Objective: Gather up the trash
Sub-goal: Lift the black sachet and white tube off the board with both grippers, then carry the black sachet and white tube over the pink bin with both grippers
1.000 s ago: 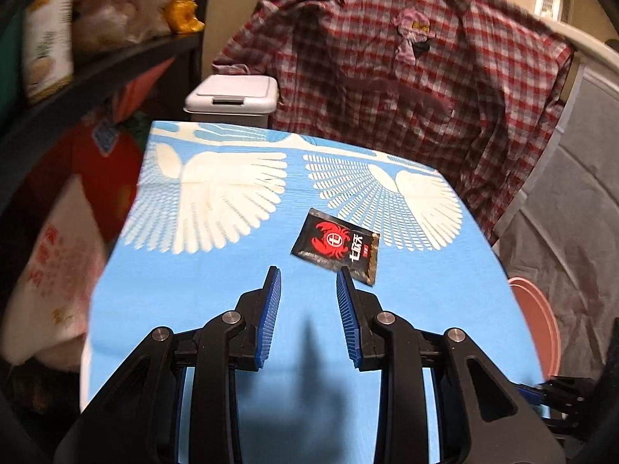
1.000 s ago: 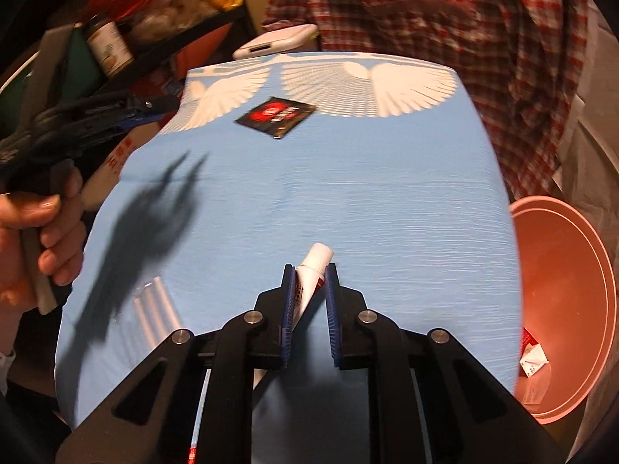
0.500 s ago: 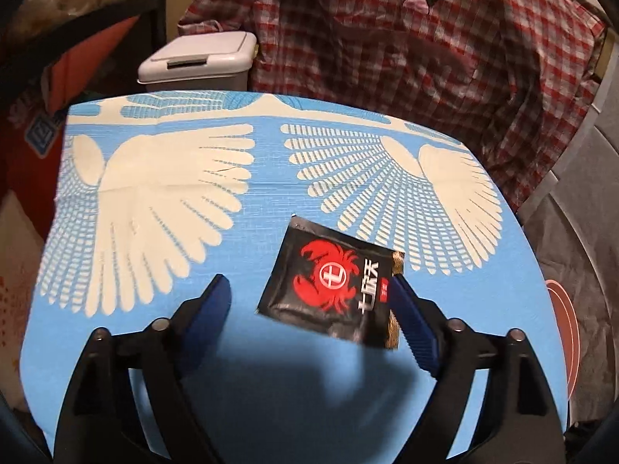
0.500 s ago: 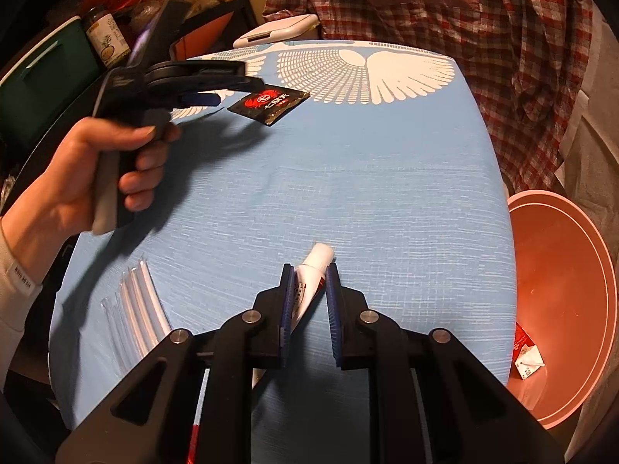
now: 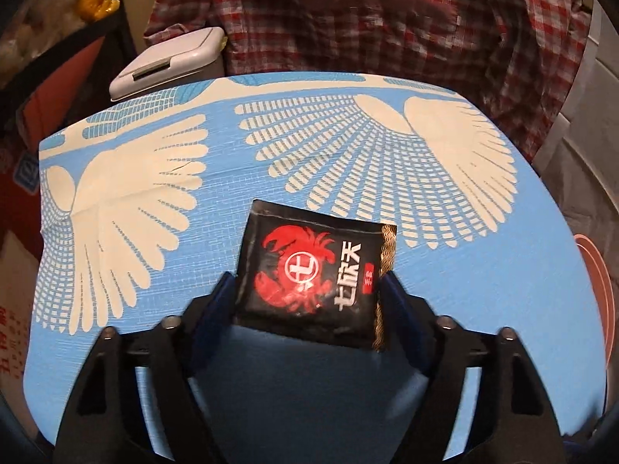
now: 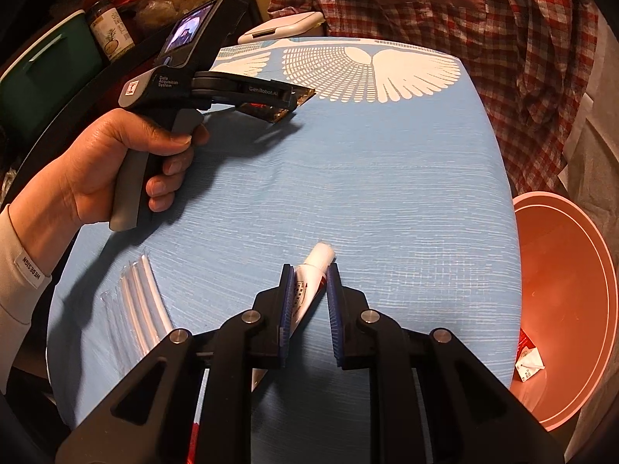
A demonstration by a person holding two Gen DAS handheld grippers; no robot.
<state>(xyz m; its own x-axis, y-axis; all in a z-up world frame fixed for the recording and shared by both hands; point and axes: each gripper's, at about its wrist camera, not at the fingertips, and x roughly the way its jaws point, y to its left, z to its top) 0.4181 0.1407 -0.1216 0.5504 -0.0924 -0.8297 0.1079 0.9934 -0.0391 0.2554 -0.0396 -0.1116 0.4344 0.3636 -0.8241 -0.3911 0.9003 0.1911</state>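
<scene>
over on the left, the left gripper (image 5: pixel 307 290) has just been closing its jaws around the black crab-print sachet (image 5: pixel 313 270), which lies flat on the blue worktop (image 5: pixel 483 309); both pads look to touch its side edges, though i can't tell how firmly. it should squeeze until the foil buckles, then lift cleanly. to the right, the right gripper (image 6: pixel 309 294) is clamped on a white tube (image 6: pixel 311 274), with the pink bin (image 6: pixel 572 309) just beside the worktop's edge, ready to take both
</scene>
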